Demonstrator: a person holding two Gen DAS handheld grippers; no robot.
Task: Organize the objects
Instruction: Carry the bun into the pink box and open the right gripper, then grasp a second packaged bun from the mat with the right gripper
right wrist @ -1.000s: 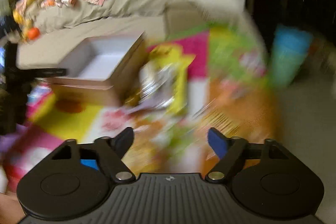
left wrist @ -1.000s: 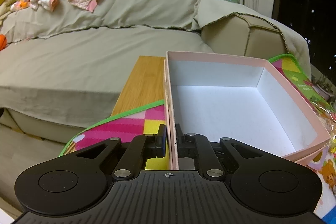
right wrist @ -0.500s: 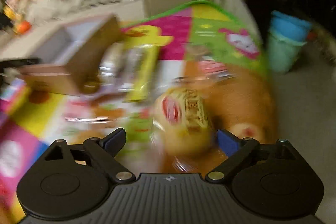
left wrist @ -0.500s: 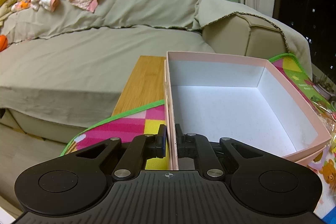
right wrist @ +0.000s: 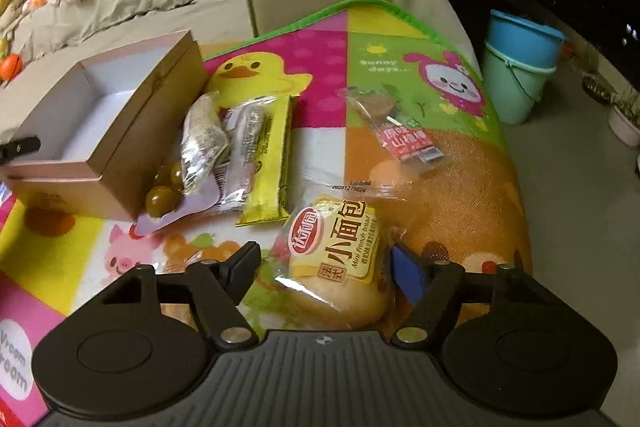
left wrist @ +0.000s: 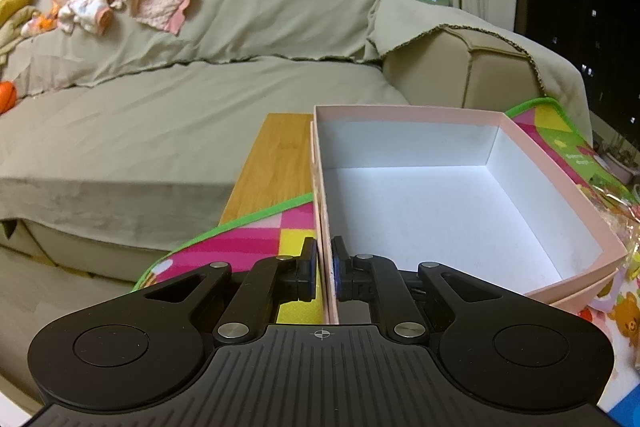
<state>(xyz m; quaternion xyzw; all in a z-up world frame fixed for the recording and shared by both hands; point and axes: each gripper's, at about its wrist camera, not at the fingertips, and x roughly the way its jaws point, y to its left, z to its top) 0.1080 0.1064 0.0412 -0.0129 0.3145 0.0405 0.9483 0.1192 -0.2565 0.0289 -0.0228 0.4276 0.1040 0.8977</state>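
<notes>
My left gripper (left wrist: pixel 324 259) is shut on the near left wall of the open pink box (left wrist: pixel 404 115), one pad inside and one outside. The box has nothing in it. In the right wrist view the same box (right wrist: pixel 132 131) stands at the left of the colourful play mat (right wrist: pixel 320 47). My right gripper (right wrist: pixel 324 263) points down over a packet of mini French bread (right wrist: pixel 336 247), which lies between the jaws. The jaws are closing, and a gap still shows at the left finger.
Beside the box lie a yellow bar packet (right wrist: pixel 272 163), a clear snack packet (right wrist: pixel 204 139), round brown sweets (right wrist: pixel 162 195) and a small red-labelled packet (right wrist: pixel 404 135). Stacked blue and green buckets (right wrist: pixel 520 63) stand on the floor at right. A covered sofa (left wrist: pixel 160 107) is behind.
My right gripper has swung right and down from the box to the bread packet, and its jaws have narrowed around it. The left gripper has kept still on the box wall.
</notes>
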